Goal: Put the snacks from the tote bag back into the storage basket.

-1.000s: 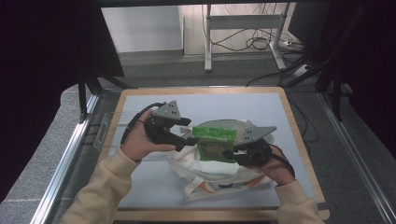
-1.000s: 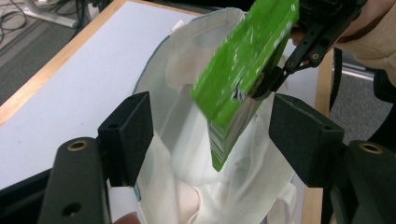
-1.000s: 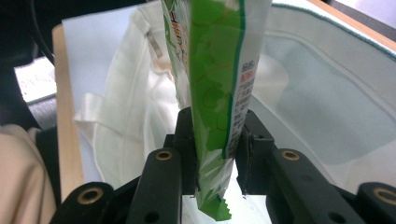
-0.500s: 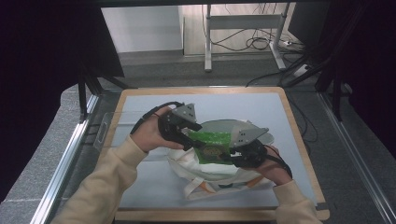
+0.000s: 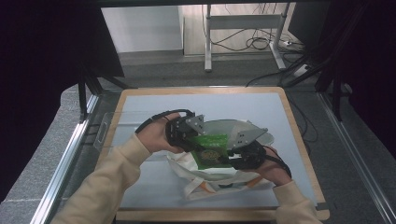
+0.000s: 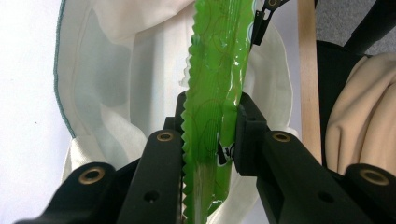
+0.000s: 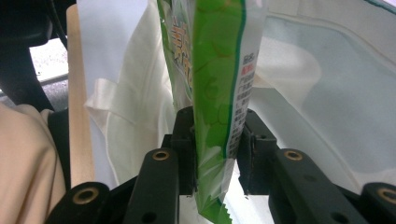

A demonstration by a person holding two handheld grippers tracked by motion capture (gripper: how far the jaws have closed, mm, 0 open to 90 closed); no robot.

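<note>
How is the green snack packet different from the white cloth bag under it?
The green snack packet is shiny plastic with printing; the white cloth bag is plain, soft fabric. The packet is smaller and held up by the left gripper and right gripper; the bag lies crumpled on the table. Both are flat and bendy.

packet (image 6: 212,107): both ends cut off by frame, left gripper view | packet print (image 7: 243,88): too small to read, right gripper view | bag (image 5: 210,179): mouth partly hidden behind packet and both grippers, high view
</note>
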